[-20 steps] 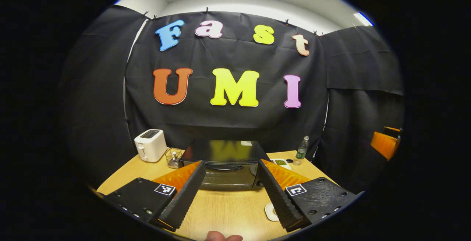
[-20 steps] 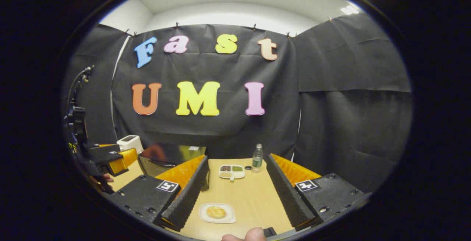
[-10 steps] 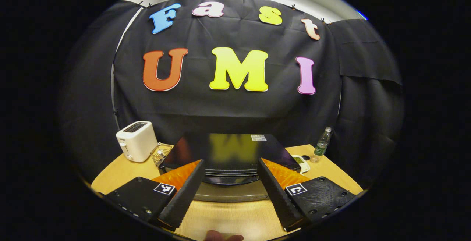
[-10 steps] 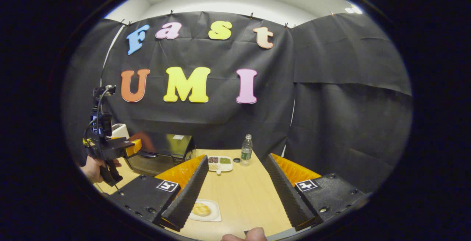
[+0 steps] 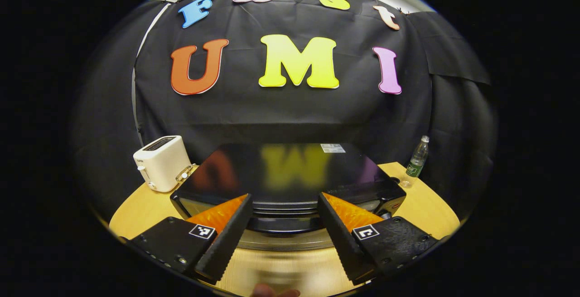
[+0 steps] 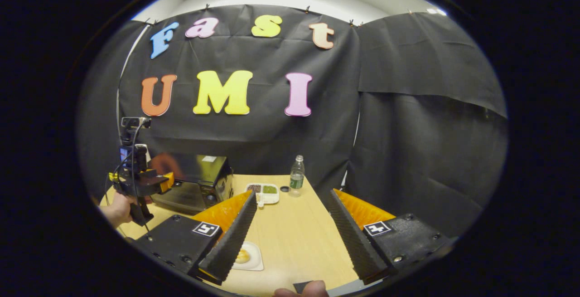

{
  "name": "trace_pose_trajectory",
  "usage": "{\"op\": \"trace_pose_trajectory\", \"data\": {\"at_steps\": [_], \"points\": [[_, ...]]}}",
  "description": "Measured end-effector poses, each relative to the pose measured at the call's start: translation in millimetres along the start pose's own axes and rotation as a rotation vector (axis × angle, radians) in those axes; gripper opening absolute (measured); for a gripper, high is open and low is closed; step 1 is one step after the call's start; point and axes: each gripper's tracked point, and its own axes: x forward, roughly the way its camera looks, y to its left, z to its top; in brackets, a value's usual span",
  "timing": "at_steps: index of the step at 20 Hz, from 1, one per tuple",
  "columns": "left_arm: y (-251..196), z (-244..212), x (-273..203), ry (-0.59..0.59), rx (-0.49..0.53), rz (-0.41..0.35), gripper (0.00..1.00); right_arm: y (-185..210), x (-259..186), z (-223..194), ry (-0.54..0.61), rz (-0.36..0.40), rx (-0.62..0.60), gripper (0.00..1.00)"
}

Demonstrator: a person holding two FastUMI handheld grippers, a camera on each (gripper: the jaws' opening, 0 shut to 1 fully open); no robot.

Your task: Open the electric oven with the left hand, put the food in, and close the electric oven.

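Observation:
The black electric oven (image 5: pixel 285 170) stands with its door shut right in front of my left gripper (image 5: pixel 284 199). That gripper is open, its fingers spread to either side of the door's top edge and handle (image 5: pixel 283 224), with nothing between them. In the right gripper view the oven (image 6: pixel 195 181) is at the left, and the left gripper (image 6: pixel 145 181) is held against its front by a hand (image 6: pixel 115 208). My right gripper (image 6: pixel 292 195) is open and empty above the table. The food, a bun (image 6: pixel 242 256) on a white plate (image 6: pixel 253 260), is partly hidden behind its left finger.
A white toaster (image 5: pixel 161 163) stands left of the oven and a water bottle (image 5: pixel 417 163) at its right. In the right gripper view a sectioned dish (image 6: pixel 263 192) and the bottle (image 6: pixel 297 181) sit at the far side of the wooden table (image 6: pixel 294 233).
My left gripper has moved forward, close up to the oven's front. In the right gripper view the plate has slid left, partly behind the left finger. Both grippers stayed open.

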Motion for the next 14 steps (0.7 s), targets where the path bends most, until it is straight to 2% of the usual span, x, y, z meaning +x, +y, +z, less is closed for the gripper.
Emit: {"op": "trace_pose_trajectory", "data": {"at_steps": [7, 8, 9, 12, 14], "points": [[-0.4, -8.1, -13.8, 0.01, -0.001, -0.003, 0.97, 9.8, -4.8, -3.7, 0.011, 0.018, 0.02, 0.99], [-0.6, -10.4, -18.9, 0.013, 0.002, -0.006, 1.0, 12.0, -6.6, -2.7, 0.008, 0.021, 0.02, 0.99], [-1.3, -13.2, -25.7, 0.018, 0.0, -0.012, 0.97, 13.9, -7.8, -2.6, 0.004, 0.025, 0.021, 0.99], [-1.9, -30.9, -48.5, 0.047, -0.008, -0.02, 0.96, 21.1, -17.8, -1.2, -0.005, 0.038, 0.029, 0.99], [-2.2, -65.8, -62.2, 0.125, -0.04, -0.028, 0.96, 23.9, -24.3, -2.0, -0.008, 0.045, 0.026, 0.99]]}}
